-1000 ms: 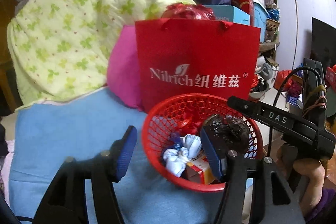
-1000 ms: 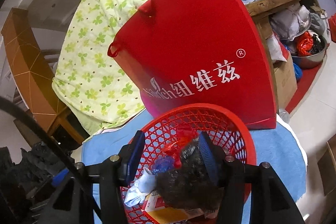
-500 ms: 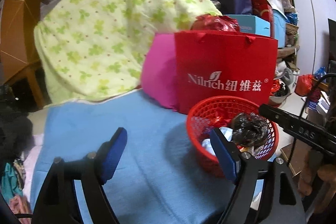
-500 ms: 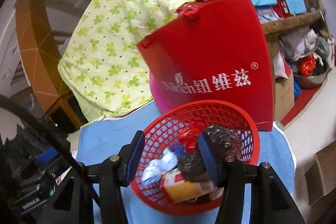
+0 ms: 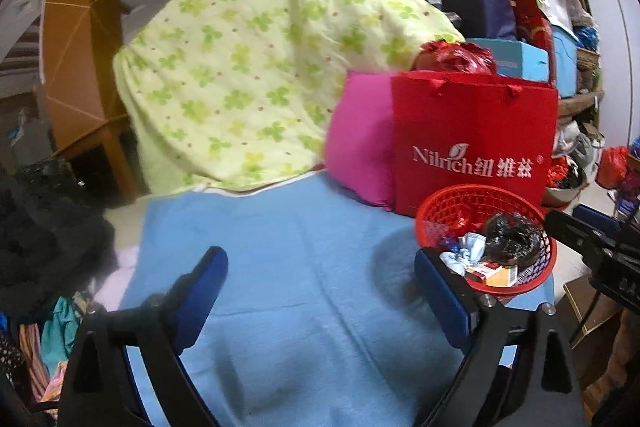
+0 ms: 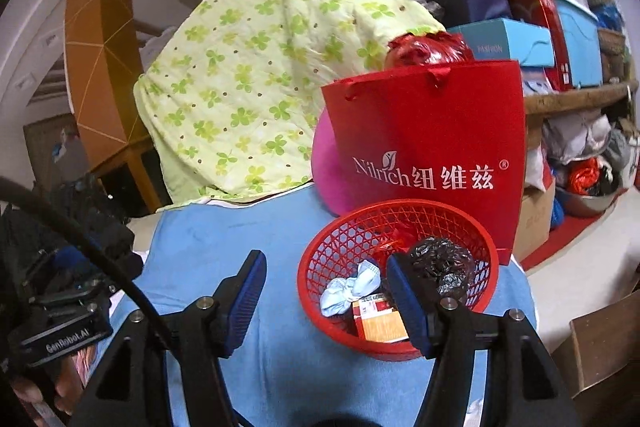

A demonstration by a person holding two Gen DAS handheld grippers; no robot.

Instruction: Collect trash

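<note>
With nothing between either pair of blue-padded fingers, both tools look to be between pickups: the left gripper (image 5: 320, 291) at the bottom of its frame has just been spreading its jaws wide over bare cloth, and the right gripper (image 6: 326, 291) at the bottom of its frame has just been parting its jaws too, the right pad standing in front of the basket but pressing on nothing. Just beyond, at the lower right of both views, the round red plastic mesh basket (image 6: 400, 223) already holds the trash: a crumpled black plastic bag (image 6: 444, 267), a knotted pale-blue and white wad (image 6: 352, 287), an orange-and-white carton (image 6: 380, 323) and a red wrapper (image 6: 396, 239). Judging by that, the drop-off step seems done, and the next move calls for finding any leftover litter; none shows on the light-blue towel-like cloth (image 5: 300, 267) that covers the surface. Behind the basket stands a red paper gift bag with white lettering (image 6: 432, 147), a pink cushion (image 5: 360, 139) beside it. Farther back, a green clover-print quilt (image 5: 260, 67) drapes toward the upper left, and cluttered shelves of boxes (image 6: 560, 39) fill the upper right.
</note>
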